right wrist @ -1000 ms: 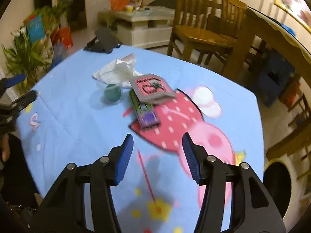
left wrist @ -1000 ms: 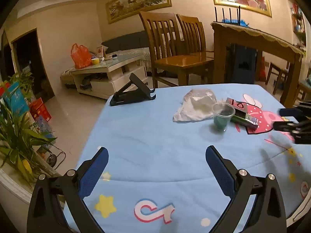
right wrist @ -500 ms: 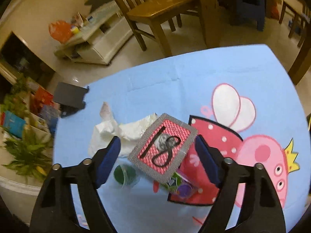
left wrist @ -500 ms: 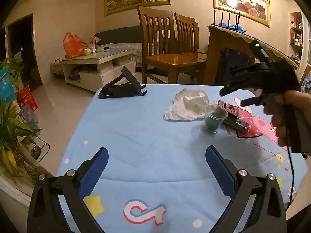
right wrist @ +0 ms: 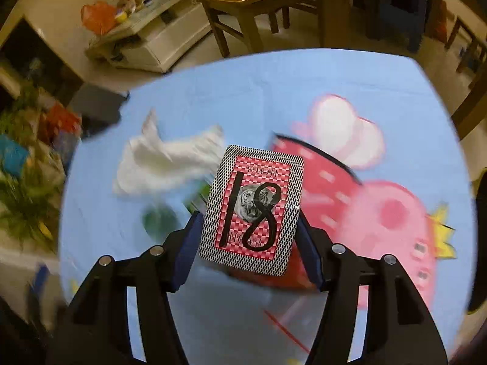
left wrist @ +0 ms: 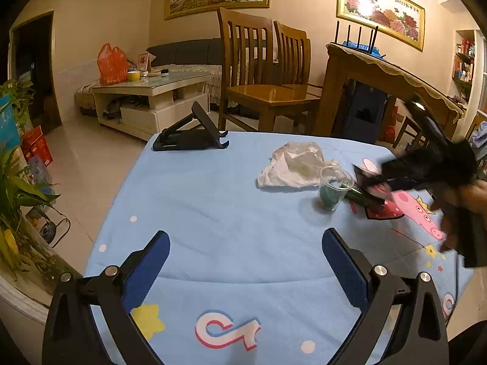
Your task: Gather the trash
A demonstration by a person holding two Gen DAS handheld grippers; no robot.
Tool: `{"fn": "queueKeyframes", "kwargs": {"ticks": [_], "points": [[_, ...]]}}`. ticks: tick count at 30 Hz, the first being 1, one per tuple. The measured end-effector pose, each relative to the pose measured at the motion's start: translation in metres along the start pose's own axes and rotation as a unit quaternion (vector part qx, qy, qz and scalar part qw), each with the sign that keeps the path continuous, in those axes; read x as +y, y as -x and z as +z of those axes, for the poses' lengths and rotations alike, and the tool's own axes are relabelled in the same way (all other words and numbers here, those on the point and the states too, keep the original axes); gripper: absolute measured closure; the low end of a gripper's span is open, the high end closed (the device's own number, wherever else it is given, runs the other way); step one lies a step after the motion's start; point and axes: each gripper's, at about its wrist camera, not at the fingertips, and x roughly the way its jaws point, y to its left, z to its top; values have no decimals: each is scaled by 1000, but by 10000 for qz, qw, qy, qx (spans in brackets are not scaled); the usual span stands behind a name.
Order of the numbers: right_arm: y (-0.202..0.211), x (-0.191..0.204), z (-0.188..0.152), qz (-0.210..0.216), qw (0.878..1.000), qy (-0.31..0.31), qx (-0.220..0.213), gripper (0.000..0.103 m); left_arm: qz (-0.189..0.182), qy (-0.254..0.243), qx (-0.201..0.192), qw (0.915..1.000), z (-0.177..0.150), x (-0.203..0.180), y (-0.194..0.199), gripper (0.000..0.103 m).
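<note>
A table with a blue cloth (left wrist: 213,197) holds a few bits of trash. The cloth has a pink cartoon pig (right wrist: 395,213) on it.

The right gripper (right wrist: 248,240) points down at the table. A card box (right wrist: 254,210) sits between its two blue fingers (right wrist: 187,252). The box is red and grey, with a tiger picture and a big black "18" drawn on it. The jaws have just been closing, and now both pads press on the sides of the box, so the box is held tight. It looks sharp while the table under it is blurry. From the left camera, the right gripper is a dark blur at the right side, with a hand (left wrist: 468,194) holding it.

The left gripper (left wrist: 243,261) hangs over the near edge of the table. Its fingers (left wrist: 146,270) are spread wide and nothing is between them.

In the middle of the table lies a crumpled white plastic bag (left wrist: 295,168). Just beside it stands a clear plastic cup (left wrist: 333,190) with something green in the bottom. A green wrapper (left wrist: 362,199) lies next to the cup, on the pig picture. A black phone stand (left wrist: 191,135) sits at the far corner, well apart from the trash.

Behind the table are wooden chairs (left wrist: 261,76) and a low white table (left wrist: 152,97) with an orange bag (left wrist: 111,64) on it.
</note>
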Motion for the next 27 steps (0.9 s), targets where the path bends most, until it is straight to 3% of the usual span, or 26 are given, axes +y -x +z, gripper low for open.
{"fn": "queueKeyframes", "kwargs": {"ticks": [4, 6, 8, 10, 13, 16, 17, 19, 21, 22, 27], "points": [[16, -16, -29, -636, 9972, 399, 35, 37, -108, 99, 15, 9999, 0, 2, 0, 6], [40, -3, -40, -1003, 9902, 827, -509, 13, -183, 156, -2, 9997, 0, 3, 1, 6], [58, 24, -48, -1036, 9792, 1381, -1064, 4, -271, 205, -38, 9994, 0, 3, 2, 6], [63, 59, -56, -985, 9652, 1984, -1392, 4, -292, 233, -74, 9993, 0, 3, 3, 6], [43, 109, -63, -924, 9433, 2732, -1641, 5, -28, 126, -86, 9999, 0, -1, 2, 6], [17, 135, -60, -918, 9401, 2840, -1644, 6, 119, 5, -130, 9998, -1, -3, 5, 6], [9, 136, -55, -880, 9456, 2705, -1578, 7, 129, -13, -135, 9998, -1, -2, 5, 6], [-6, 137, -39, -567, 9609, 2335, -1373, 19, 136, -7, -122, 9998, -2, 0, 4, 6], [-19, 130, -29, -275, 9748, 1992, -967, 56, 97, 63, -90, 9999, -1, 5, 3, 6], [-23, 129, -27, -119, 9786, 1881, -825, 64, 75, 98, -77, 9999, -1, 7, 2, 6], [-8, 104, -24, 755, 9858, 1362, -633, 66, -49, 250, -74, 9996, 0, 11, 3, 6]]}}
